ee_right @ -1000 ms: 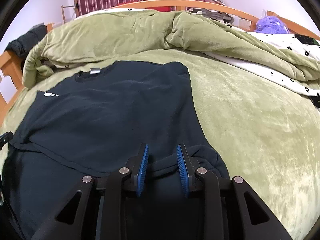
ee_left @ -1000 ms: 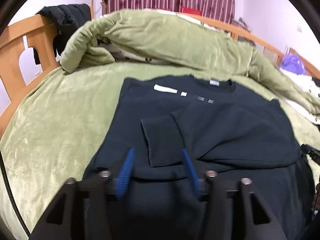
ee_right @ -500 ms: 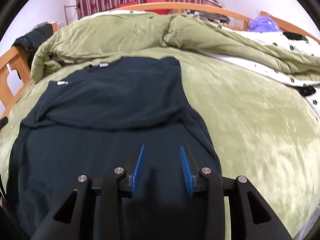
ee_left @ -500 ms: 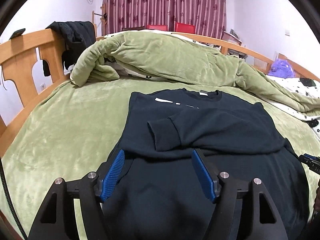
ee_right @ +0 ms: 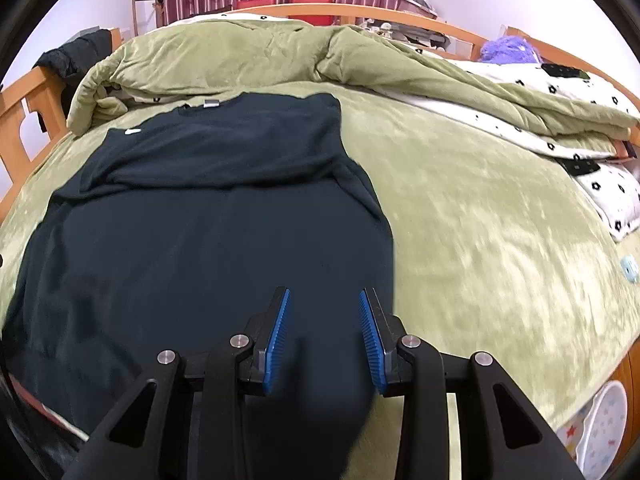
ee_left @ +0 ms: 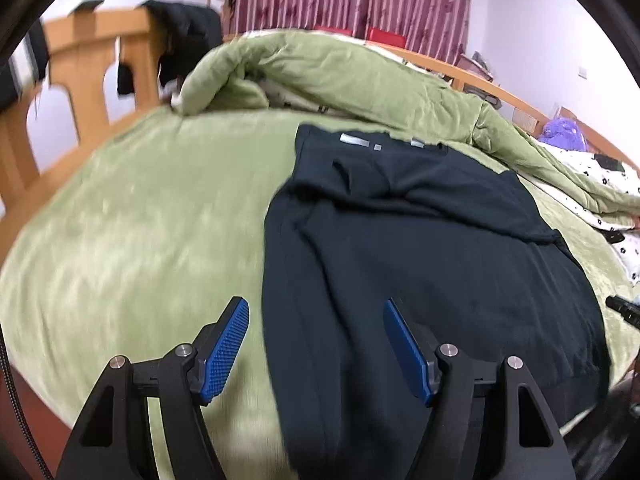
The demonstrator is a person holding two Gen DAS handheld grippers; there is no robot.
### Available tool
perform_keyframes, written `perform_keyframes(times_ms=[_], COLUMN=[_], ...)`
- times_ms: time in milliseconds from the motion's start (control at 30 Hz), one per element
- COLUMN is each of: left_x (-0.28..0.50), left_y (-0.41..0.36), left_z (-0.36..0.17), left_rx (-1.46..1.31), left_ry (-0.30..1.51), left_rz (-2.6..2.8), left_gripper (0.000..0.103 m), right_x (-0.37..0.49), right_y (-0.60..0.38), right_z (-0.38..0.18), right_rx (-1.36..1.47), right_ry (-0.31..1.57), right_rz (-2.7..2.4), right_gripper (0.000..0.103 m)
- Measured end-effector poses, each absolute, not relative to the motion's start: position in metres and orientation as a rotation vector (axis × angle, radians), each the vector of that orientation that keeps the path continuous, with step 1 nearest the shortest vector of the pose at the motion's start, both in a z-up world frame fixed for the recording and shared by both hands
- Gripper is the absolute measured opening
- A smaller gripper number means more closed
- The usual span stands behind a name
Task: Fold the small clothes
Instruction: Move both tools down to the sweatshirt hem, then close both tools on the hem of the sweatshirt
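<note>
A dark navy sweatshirt (ee_left: pixel 432 248) lies flat on the green bed cover (ee_left: pixel 152 216), collar at the far end, both sleeves folded across its chest. It also shows in the right wrist view (ee_right: pixel 208 240). My left gripper (ee_left: pixel 316 320) is open and empty, hovering over the garment's near left edge. My right gripper (ee_right: pixel 323 308) is open and empty, above the garment's lower right part near its hem.
A bunched green duvet (ee_right: pixel 248 56) lies behind the collar. A wooden bed frame (ee_left: pixel 84 64) with a dark jacket (ee_left: pixel 184 28) stands at the left. White patterned bedding (ee_right: pixel 592 160) lies at the right. The bed's near edge is just below both grippers.
Both grippers have pulled back from the folded sleeves toward the hem. The left gripper has opened wider and shifted left. The right gripper's jaws stand slightly wider.
</note>
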State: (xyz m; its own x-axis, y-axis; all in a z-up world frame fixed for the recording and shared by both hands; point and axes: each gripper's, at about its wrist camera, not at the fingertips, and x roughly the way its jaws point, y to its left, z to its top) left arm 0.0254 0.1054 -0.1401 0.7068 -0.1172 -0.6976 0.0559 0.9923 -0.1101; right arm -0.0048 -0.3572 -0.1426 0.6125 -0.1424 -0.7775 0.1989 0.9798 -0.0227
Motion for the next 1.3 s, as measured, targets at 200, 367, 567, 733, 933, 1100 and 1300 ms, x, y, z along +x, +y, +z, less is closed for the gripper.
perform_keyframes(times_ms=[200, 367, 567, 733, 933, 1100, 1300], left_x=[0.010, 0.004, -0.005, -0.015, -0.019, -0.021, -0.020], left_y=[0.114, 0.116, 0.109, 0.108, 0.108, 0.100, 0.110], left_z=[-0.159, -0.179, -0.201, -0.204, -0.203, -0.199, -0.195], left_rx=[-0.114, -0.159, -0.146, -0.158, -0.180, -0.151, -0.202], left_ry=[0.839, 0.906, 0.954, 0.946, 0.942, 0.925, 0.937], left_rz=[-0.100, -0.134, -0.143, -0.137, -0.162, -0.152, -0.152], left_gripper=[0.068, 0.068, 0.067, 0.066, 0.045, 0.033, 0.014], right_x=[-0.031, -0.040, -0.053, -0.057, -0.063, -0.063, -0.070], right_y=[-0.373, -0.376, -0.365, -0.360, -0.354, -0.346, -0.349], right_z=[-0.169, -0.181, -0.196, -0.199, -0.197, -0.196, -0.187], right_rx=[0.133, 0.183, 0.155, 0.165, 0.157, 0.119, 0.133], right_ry=[0.940, 0.961, 0.977, 0.993, 1.002, 0.991, 0.937], right_rz=[-0.203, -0.190, -0.176, -0.169, -0.158, -0.161, -0.157], right_gripper=[0.035, 0.037, 0.038, 0.039, 0.037, 0.024, 0.010])
